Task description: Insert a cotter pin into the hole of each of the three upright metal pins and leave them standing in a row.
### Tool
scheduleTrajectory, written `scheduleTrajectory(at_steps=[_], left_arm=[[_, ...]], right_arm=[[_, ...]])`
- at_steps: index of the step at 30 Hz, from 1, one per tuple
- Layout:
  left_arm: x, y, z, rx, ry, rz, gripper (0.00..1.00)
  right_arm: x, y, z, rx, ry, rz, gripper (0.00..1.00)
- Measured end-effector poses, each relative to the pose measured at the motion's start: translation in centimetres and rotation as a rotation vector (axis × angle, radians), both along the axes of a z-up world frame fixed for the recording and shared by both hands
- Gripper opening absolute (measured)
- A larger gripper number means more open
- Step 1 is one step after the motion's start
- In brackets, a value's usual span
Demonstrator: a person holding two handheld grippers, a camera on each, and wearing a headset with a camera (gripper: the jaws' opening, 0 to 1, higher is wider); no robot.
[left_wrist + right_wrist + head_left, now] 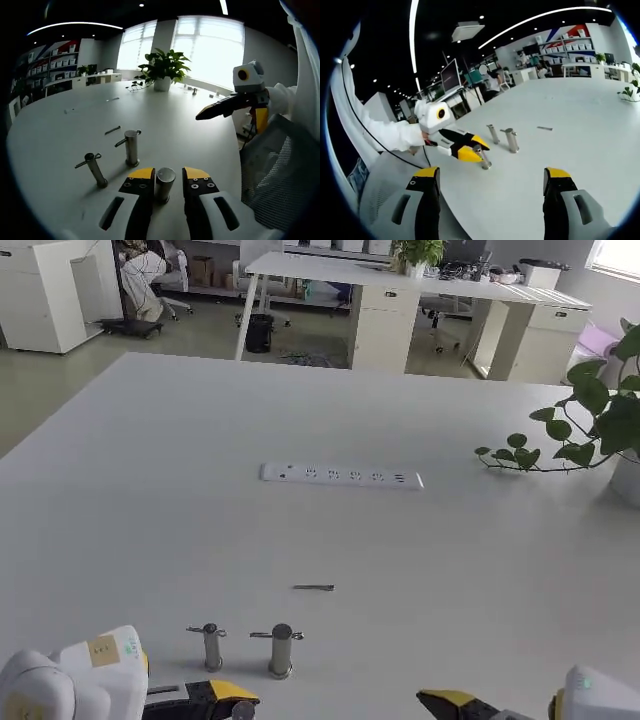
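On the white bench [480, 570], two of the three insertions are complete and the third is in hand.

**Current step**
- The left gripper [168, 173] sits at the near edge of the bench. Its jaws are closed in against both sides of the bare metal pin [165, 181], which stands upright with no cotter pin through it.
- The right gripper [491, 172] hovers above the bench, jaws wide apart and holding nothing.
- The first fitted pin [211, 645] and the second fitted pin [281, 650] stand upright side by side. Each has a cotter pin through its upper end.
- The bare metal pin stands nearer the person than these two, out of their line.
- The loose cotter pin [314, 587] lies flat on the bench, beyond the fitted pins and slightly to their right.

**Next move (judgement)**
- The right gripper has to reach past the fitted pins and close on the loose cotter pin.
- The part is thin and lies flat, so a grasp at one end, with the tips low to the surface, appears necessary.
- The left gripper should steady the bare metal pin during insertion, then set it in line with the others.

**Surroundings and obstructions**
- A potted plant [600, 420] stands at the far right and a power strip [340, 476] lies mid-bench. Both are well apart from the work.
- The fitted pins stand between the person and the loose cotter pin. A low reach risks knocking them over.
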State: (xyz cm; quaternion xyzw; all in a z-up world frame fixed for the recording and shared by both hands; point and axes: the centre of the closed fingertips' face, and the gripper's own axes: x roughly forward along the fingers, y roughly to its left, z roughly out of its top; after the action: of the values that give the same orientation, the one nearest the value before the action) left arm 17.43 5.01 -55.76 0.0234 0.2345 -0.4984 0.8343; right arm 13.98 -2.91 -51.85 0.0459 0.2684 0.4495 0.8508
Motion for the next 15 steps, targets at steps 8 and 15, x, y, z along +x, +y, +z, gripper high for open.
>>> scheduleTrajectory(at_steps=[8, 15], left_arm=[[-1.3, 0.3, 0.9, -0.021, 0.053, -0.03, 0.55], [-2.2, 2.0, 2.1, -0.067, 0.077, -0.025, 0.83]], right_arm=[[0.0, 0.0, 0.1, -0.002, -0.001, 0.006, 0.83], [-0.1, 0.0, 0.0, -0.01, 0.005, 0.011, 0.83]])
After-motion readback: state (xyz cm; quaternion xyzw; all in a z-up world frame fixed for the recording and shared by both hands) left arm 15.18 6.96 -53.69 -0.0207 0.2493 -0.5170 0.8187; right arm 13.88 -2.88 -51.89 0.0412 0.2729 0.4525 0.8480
